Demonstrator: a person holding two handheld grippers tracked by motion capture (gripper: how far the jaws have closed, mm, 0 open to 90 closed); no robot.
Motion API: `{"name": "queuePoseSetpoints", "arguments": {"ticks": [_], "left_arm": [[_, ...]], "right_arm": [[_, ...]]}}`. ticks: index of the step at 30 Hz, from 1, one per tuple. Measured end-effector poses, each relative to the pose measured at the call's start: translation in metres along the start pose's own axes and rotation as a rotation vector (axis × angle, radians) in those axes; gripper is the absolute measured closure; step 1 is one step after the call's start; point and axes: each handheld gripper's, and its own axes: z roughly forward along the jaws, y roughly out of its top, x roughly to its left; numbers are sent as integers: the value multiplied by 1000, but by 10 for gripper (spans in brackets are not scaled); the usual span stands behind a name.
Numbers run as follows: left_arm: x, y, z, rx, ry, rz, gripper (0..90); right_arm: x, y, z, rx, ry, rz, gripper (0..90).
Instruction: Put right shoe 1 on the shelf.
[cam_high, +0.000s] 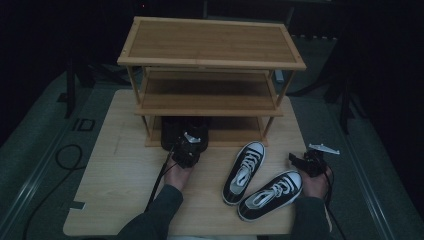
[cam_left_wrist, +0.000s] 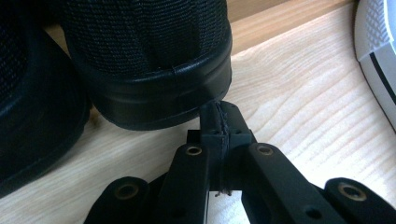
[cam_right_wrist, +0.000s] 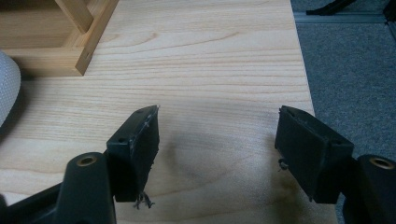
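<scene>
Two black shoes (cam_high: 184, 129) sit side by side on the bottom shelf of a wooden shoe rack (cam_high: 210, 55). My left gripper (cam_high: 186, 149) is shut with nothing between its pads. In the left gripper view its tip (cam_left_wrist: 219, 112) is right at the heel rim of the right-hand black shoe (cam_left_wrist: 149, 56), with the other black shoe (cam_left_wrist: 28, 107) to the left. Two black-and-white sneakers (cam_high: 245, 170) (cam_high: 272, 192) lie on the table in front of the rack. My right gripper (cam_high: 300, 161) stands open just right of them, over bare tabletop (cam_right_wrist: 219, 130).
The rack has three shelves; the upper two hold nothing. A rack leg (cam_right_wrist: 88, 37) and a white sneaker toe (cam_right_wrist: 7, 88) lie ahead-left of the right gripper. The table's right edge (cam_right_wrist: 303, 70) is close, with grey floor beyond. Cables trail at the left (cam_high: 67, 155).
</scene>
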Motion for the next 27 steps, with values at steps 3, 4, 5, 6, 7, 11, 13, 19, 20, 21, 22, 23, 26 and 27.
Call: {"name": "queuePoseSetpoints", "arguments": {"ticks": [3,4,5,6,7,11,13,19,20,21,22,23,26,27], "left_arm": [[0,1,1,0,5,0,899],[1,2,2,-1,5,-2,899],[1,2,2,-3,6,-6,898],[1,2,2,-3,7,-8,898],[0,2,2,-4,9,-6,894],[-8,0,1,-29,-34,35,822],[-13,1,1,-32,-47,56,797],[-27,5,8,-55,-77,95,713],[-27,7,9,-60,-81,95,705],[-28,8,10,-67,-85,93,695],[-29,10,12,-77,-87,97,682],[-31,11,13,-84,-88,104,679],[-34,15,17,-102,-83,117,678],[-34,16,19,-100,-81,120,678]], "right_arm": [[0,0,0,1,1,2,304],[0,0,0,0,0,0,304],[0,0,0,1,0,1,304],[0,0,0,0,0,0,304],[0,0,0,1,1,2,303],[0,0,0,0,0,0,304],[0,0,0,0,1,2,304],[0,0,0,0,1,2,303],[0,0,0,1,0,1,304],[0,0,0,0,1,3,304],[0,0,0,0,0,1,304],[0,0,0,1,-1,0,304],[1,0,0,1,-5,-3,305],[1,0,0,2,-7,-4,305]]}}
